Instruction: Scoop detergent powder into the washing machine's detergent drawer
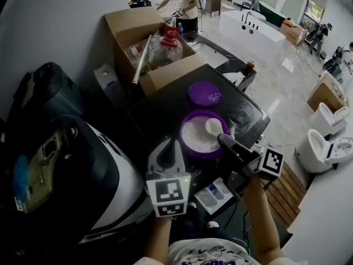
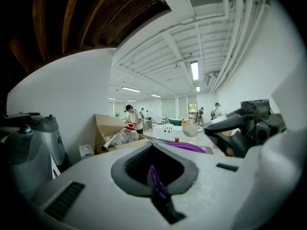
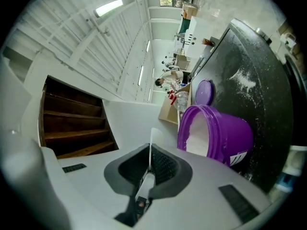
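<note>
The washing machine's black top (image 1: 251, 112) lies bare to the right of the purple powder tub (image 1: 190, 148), dusted with spilt powder; a gripper could pass there. Behind the tub the purple lid (image 1: 204, 93) lies flat, and a cardboard box (image 1: 160, 65) full of bottles walls off the rear left. The tub's mouth is open, with the white scoop (image 1: 214, 127) over it. The left gripper (image 1: 167, 144), jaws closed on the tub's near rim, and the right gripper (image 1: 222, 139) flank the detergent drawer (image 1: 214, 195), open from above. A bulky white appliance (image 1: 105, 170) crowds the left.
</note>
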A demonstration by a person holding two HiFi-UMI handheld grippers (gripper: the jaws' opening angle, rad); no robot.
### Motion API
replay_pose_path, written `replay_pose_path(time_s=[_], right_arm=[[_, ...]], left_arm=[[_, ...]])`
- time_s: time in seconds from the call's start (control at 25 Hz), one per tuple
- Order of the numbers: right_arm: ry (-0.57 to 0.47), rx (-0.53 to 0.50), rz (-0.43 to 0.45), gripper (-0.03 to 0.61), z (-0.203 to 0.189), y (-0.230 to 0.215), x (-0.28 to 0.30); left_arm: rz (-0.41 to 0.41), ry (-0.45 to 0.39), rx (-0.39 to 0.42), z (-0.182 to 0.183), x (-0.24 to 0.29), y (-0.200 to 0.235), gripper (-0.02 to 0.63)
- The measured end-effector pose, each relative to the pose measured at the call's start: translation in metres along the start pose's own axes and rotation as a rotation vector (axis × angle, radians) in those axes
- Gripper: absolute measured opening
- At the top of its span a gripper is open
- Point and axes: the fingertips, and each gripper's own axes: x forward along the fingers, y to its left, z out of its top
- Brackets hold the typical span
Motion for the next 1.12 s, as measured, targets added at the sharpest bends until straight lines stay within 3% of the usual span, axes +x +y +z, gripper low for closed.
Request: replay_pose_path(time_s=[1.12], right_arm=[[0.094, -0.053, -0.081, 0.020, 0.000, -0.032, -0.167]], left_arm=[[0.118, 0.077, -0.011, -0.045, -0.102, -0.136, 0.003]])
